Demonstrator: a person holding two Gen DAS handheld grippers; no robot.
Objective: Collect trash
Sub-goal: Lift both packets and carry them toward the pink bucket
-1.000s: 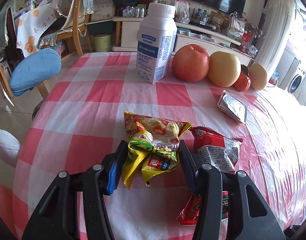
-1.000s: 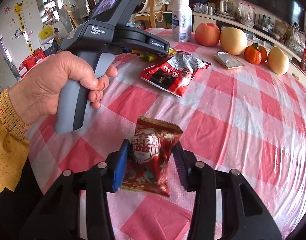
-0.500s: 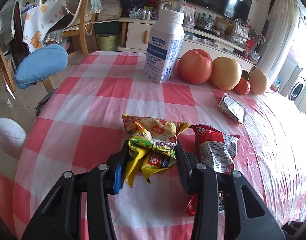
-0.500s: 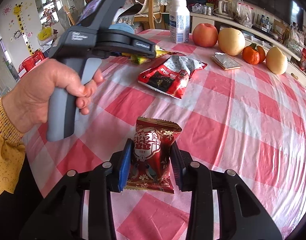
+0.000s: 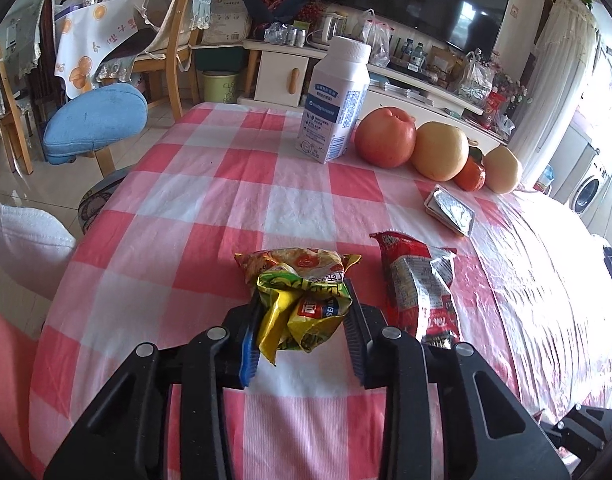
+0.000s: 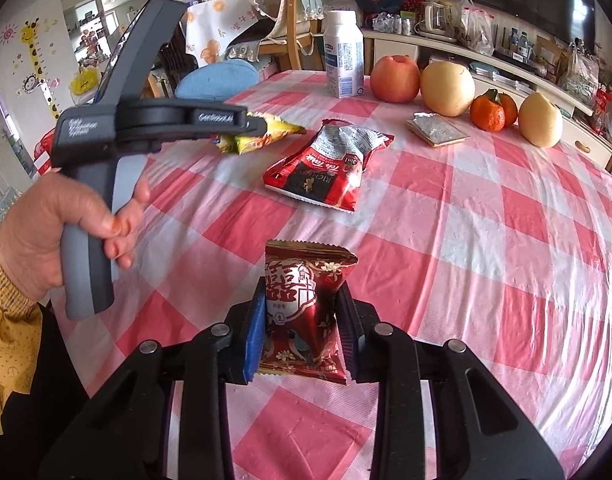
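A crumpled yellow snack wrapper [image 5: 302,292] is pinched between the pads of my left gripper [image 5: 302,320], which is shut on it just above the pink checked tablecloth [image 5: 210,208]. The right wrist view shows that same left gripper [image 6: 254,124] in a person's hand [image 6: 54,224], with the yellow wrapper [image 6: 270,132] sticking out of its tip. My right gripper [image 6: 302,320] has a small dark-red snack packet [image 6: 302,292] between its pads, which press its sides while the jaws are closing. A larger opened red wrapper [image 5: 421,284] [image 6: 325,168] lies flat on the cloth between the two grippers.
At the table's far side stand a white milk bottle [image 5: 333,108], a red apple [image 5: 385,138], a yellow pear [image 5: 439,150], an orange [image 5: 471,172] and a flat foil packet [image 5: 451,210]. A blue-cushioned chair [image 5: 94,120] sits beyond the left table edge.
The left jaws narrowed onto the yellow wrapper, crumpling it, and drew back a little with it. The right jaws closed in against the dark-red packet.
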